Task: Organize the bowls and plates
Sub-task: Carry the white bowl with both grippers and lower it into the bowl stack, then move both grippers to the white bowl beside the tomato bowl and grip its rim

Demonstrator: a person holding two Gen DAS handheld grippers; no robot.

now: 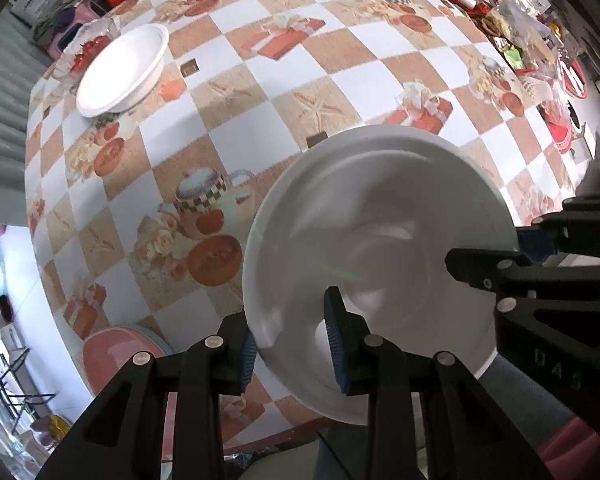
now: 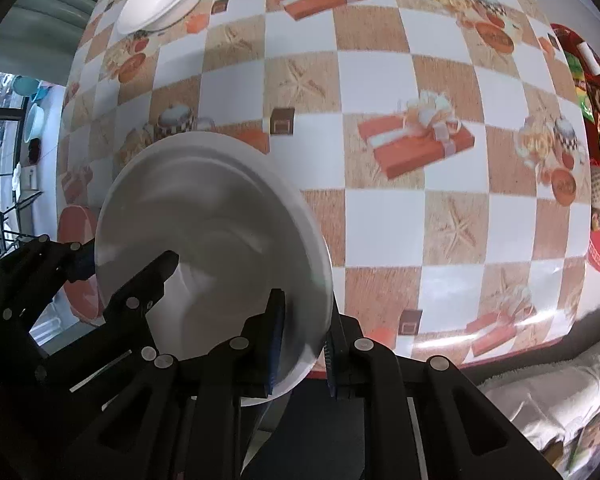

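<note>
A checkered tablecloth covers the table beside grey corrugated wall.

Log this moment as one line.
left tool: shut on white round bowl rim | right tool: shut on opposite rim | bowl: above checkered tablecloth

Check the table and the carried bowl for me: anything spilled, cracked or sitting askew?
Nothing stands out. The white bowl looks intact and empty, pinched at opposite rims by the left gripper and right gripper. The other white bowl sits flat on the checkered tablecloth, which shows no spills.
</note>
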